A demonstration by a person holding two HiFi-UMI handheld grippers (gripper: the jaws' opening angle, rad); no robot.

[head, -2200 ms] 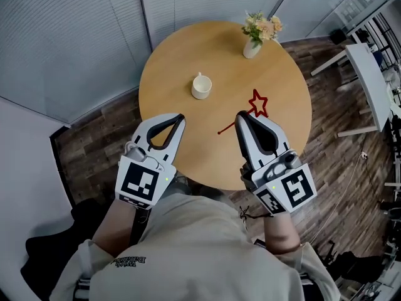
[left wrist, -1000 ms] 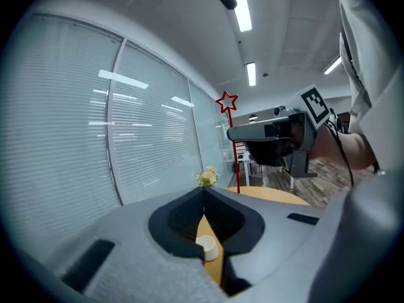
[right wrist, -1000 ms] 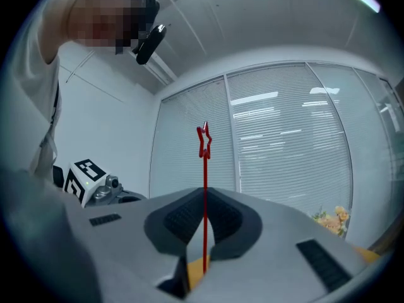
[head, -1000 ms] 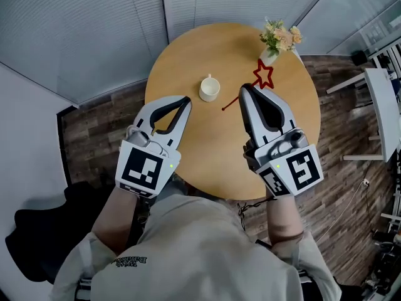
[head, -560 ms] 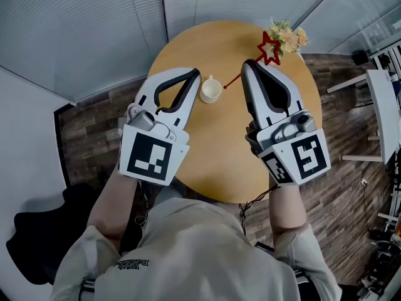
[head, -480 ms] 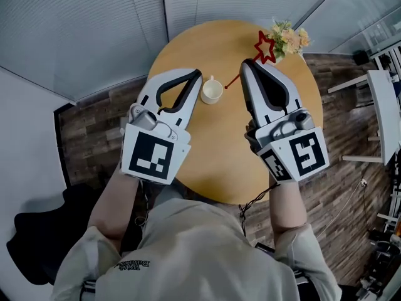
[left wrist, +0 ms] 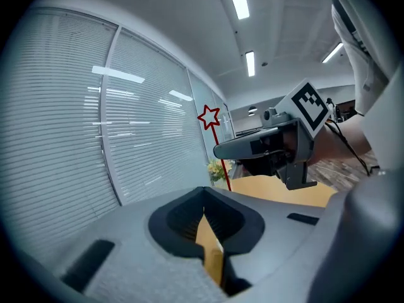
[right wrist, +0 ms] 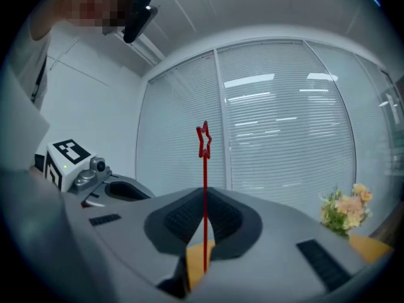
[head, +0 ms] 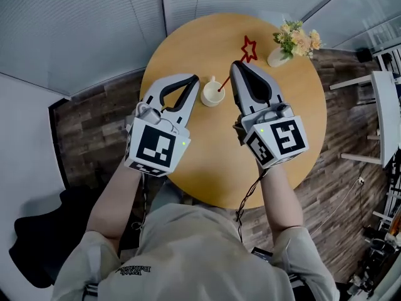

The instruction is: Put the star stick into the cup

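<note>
A white cup (head: 212,93) stands on the round wooden table (head: 188,36). My right gripper (head: 235,67) is shut on the red star stick (head: 233,71), just right of the cup. The stick slants, with its star (head: 249,47) up and away and its lower end over the cup's mouth. I cannot tell whether that end is inside. In the right gripper view the stick (right wrist: 204,188) rises from between the right gripper's (right wrist: 203,193) jaws. My left gripper (head: 193,80) hovers just left of the cup, shut and empty. The left gripper view shows the star (left wrist: 209,116) above the right gripper (left wrist: 220,150).
A small vase of flowers (head: 289,42) stands at the table's far right edge, and its flowers (right wrist: 344,210) also show in the right gripper view. Window blinds (head: 94,17) lie beyond the table. A white desk (head: 383,105) stands on the wood floor at the right.
My right gripper lifted the star stick off the table and carried it left to the cup. My left gripper rose and closed in on the cup's left side.
</note>
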